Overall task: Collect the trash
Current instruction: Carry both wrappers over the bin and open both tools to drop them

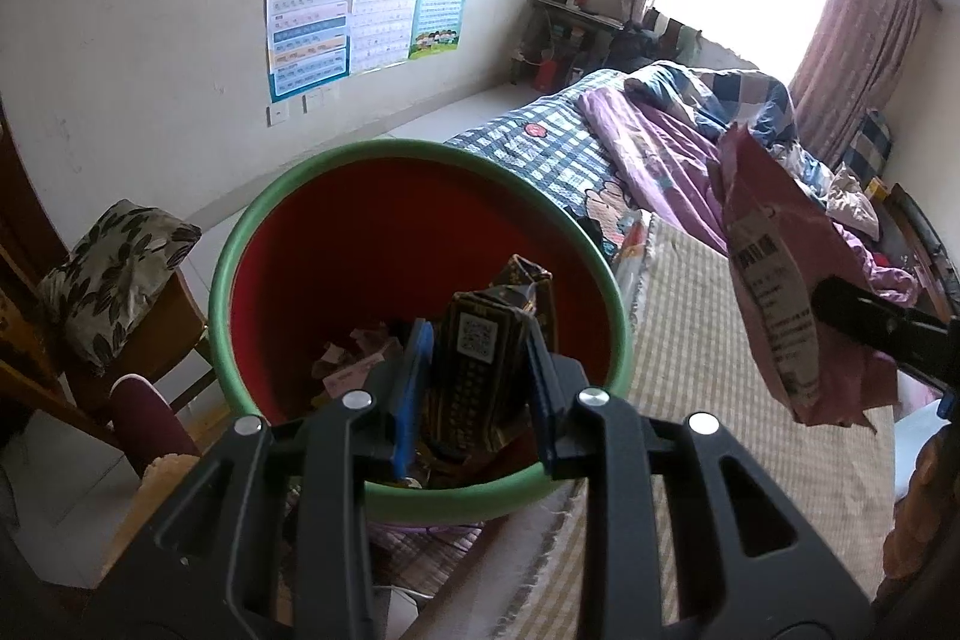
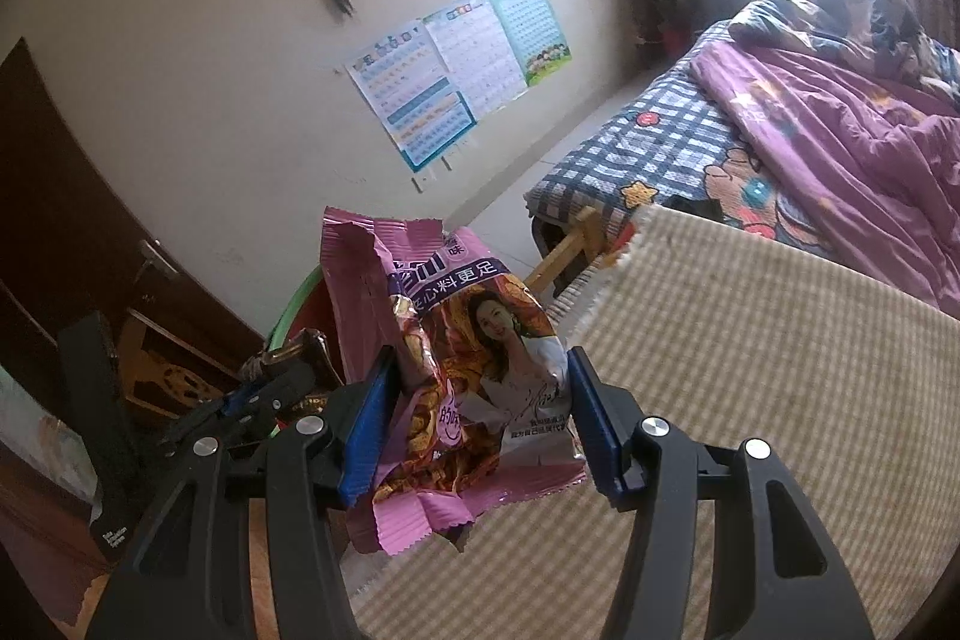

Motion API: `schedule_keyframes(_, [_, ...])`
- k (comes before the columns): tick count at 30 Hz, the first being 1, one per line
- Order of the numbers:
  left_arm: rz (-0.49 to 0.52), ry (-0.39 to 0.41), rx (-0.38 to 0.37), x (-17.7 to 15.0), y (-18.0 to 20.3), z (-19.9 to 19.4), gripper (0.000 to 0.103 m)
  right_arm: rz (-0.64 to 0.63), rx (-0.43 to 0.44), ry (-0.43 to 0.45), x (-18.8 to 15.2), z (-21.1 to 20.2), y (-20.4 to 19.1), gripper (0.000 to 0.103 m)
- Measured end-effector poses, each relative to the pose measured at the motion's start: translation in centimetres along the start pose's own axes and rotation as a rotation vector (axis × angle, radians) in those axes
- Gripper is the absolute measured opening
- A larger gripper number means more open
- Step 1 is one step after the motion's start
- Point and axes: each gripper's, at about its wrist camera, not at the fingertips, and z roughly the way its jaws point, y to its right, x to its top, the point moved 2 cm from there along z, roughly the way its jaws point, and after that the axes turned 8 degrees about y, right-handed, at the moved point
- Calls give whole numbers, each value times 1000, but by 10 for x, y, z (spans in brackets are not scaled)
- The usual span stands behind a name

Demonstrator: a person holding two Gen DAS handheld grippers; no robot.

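With our left gripper (image 1: 474, 388) clamping the dark wrapper (image 1: 480, 358) above the bin (image 1: 240, 244), we should release it well inside the rim, then bring over the pink bag (image 2: 456, 358) pinched in our right gripper (image 2: 474, 418).

"心料更足" on the pink snack bag (image 2: 474, 370); QR code on the dark wrapper (image 1: 477, 340)

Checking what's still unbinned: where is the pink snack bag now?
The pink snack bag is clamped in the right gripper, above the striped mat, right of the bin.
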Motion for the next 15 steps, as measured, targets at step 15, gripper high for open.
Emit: schedule_keyframes(15, [-25,-3,13,1,-13,3,28,0,26,-44,1,36,-16,55])
